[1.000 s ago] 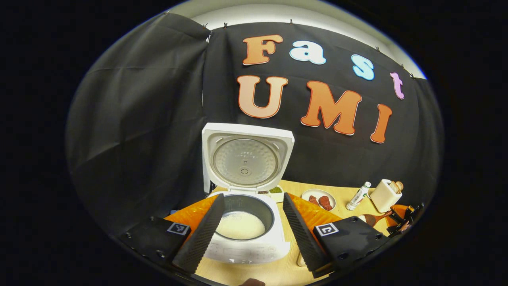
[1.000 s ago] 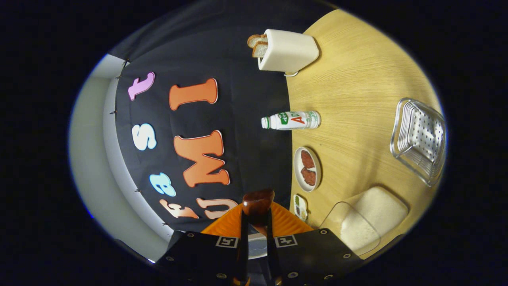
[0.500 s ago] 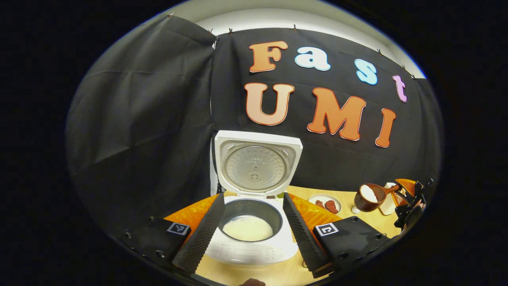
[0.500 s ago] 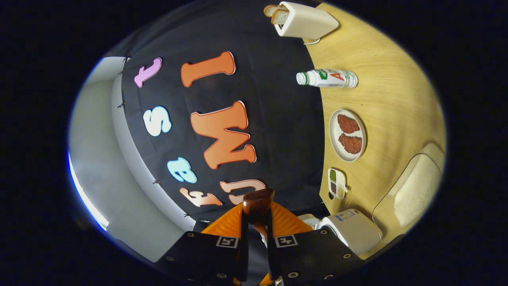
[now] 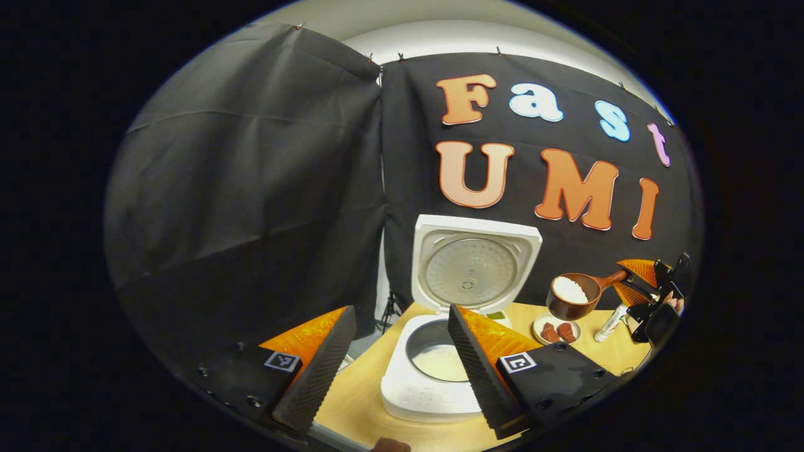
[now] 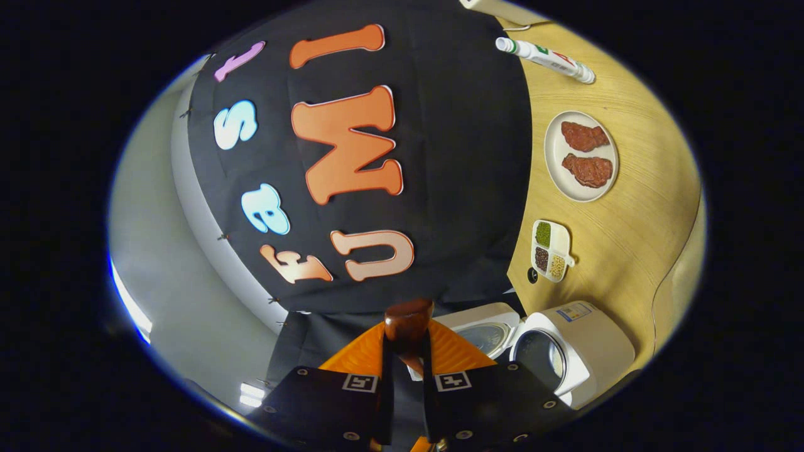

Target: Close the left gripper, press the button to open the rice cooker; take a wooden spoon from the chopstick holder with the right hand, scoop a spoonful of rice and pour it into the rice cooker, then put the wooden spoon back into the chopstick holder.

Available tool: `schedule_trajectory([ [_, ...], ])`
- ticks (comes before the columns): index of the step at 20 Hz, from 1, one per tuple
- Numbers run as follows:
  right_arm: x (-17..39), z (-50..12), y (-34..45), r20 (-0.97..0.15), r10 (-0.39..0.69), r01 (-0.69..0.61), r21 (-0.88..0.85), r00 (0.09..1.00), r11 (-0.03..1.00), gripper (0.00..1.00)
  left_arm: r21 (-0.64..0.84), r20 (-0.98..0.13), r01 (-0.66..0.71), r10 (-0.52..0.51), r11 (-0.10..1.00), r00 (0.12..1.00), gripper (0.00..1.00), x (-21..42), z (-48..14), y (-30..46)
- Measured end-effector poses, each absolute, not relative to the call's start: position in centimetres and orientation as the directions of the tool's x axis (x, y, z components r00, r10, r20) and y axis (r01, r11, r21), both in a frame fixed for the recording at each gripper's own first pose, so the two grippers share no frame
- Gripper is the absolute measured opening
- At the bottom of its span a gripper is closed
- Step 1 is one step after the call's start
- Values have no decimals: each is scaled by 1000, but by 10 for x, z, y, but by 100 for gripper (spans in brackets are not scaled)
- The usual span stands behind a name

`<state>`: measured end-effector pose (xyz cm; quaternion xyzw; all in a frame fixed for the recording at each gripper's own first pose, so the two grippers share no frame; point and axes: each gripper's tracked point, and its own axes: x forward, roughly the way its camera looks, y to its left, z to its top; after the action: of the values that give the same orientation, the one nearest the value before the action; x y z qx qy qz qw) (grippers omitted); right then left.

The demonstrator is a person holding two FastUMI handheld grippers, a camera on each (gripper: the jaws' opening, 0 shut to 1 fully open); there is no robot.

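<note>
The white rice cooker (image 5: 408, 392) stands with its lid (image 5: 474, 263) raised, and rice lies in the inner pot (image 5: 440, 363). My left gripper (image 5: 397, 370) is open in front of the cooker, holding nothing. To the right and above the table, the wooden spoon (image 5: 573, 295) carries a heap of rice, its handle held in my right gripper (image 5: 647, 295). In the right gripper view, that gripper (image 6: 407, 355) is rolled on its side and shut on the spoon (image 6: 408, 319). The open cooker (image 6: 581, 351) lies low and to its right.
A plate with two pieces of meat (image 6: 581, 156), a small divided dish of beans (image 6: 551, 250) and a bottle (image 6: 545, 56) sit on the wooden table (image 6: 641, 207) behind the cooker. The plate (image 5: 556, 329) and bottle (image 5: 608, 323) sit below the spoon.
The right gripper has lifted the rice-filled spoon and carried it towards the cooker. The left gripper has swung left, so the cooker now sits right of its centre.
</note>
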<state>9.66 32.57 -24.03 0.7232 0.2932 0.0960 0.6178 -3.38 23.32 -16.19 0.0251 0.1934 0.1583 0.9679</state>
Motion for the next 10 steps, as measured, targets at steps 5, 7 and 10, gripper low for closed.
schedule_trajectory([
  [5, 109, -244, 375, -274, 554, 212, 961, 786, 176, 19, 113, -369, -322, 340, 940, 865, 100, -41, -165, 257],
  [7, 111, -244, 394, -295, 558, 173, 950, 776, 260, 19, 109, -378, -333, 349, 937, 858, 100, -45, -172, 268],
  [10, 119, -244, 419, -320, 542, 126, 923, 777, 364, 19, 97, -388, -348, 357, 932, 850, 100, -51, -177, 279],
])
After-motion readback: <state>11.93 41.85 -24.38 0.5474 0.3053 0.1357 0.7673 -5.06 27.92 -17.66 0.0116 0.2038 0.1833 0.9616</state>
